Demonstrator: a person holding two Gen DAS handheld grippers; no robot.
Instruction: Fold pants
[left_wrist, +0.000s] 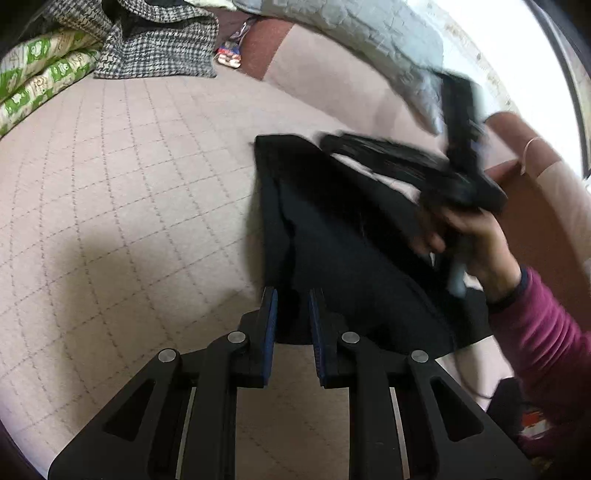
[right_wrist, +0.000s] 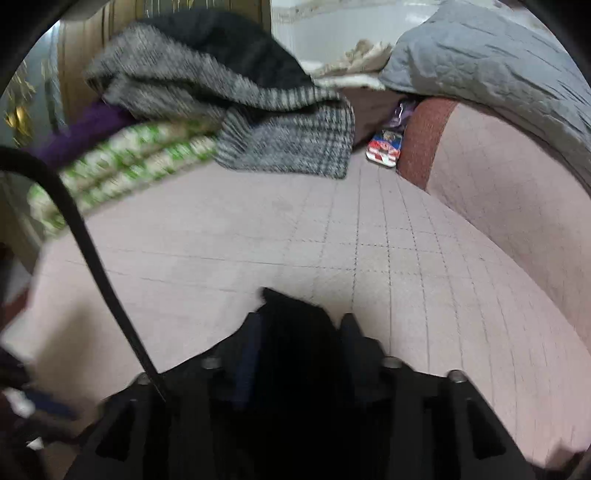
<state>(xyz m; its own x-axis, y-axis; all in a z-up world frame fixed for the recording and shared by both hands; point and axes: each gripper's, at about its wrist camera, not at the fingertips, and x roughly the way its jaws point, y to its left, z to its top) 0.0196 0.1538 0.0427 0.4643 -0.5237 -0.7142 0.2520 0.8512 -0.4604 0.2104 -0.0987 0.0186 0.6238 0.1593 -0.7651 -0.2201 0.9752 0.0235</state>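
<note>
The black pants (left_wrist: 351, 240) lie partly spread on the pink quilted bed cover (left_wrist: 129, 203), right of centre in the left wrist view. My left gripper (left_wrist: 293, 299) is nearly shut, its blue pads pinching the pants' near edge. A hand (left_wrist: 480, 243) in a magenta sleeve carries the blurred right gripper over the far right part of the pants, where a dark fold is lifted. In the right wrist view my right gripper (right_wrist: 301, 321) has its fingers apart, with a bunch of the black cloth (right_wrist: 288, 306) between them.
At the far edge lie a houndstooth garment (left_wrist: 159, 48), green-patterned folded bedding (left_wrist: 40, 70) and a small colourful packet (left_wrist: 229, 55). A grey quilt (left_wrist: 369, 33) lies at the back right. A black strap (right_wrist: 85, 236) hangs across the left of the right wrist view.
</note>
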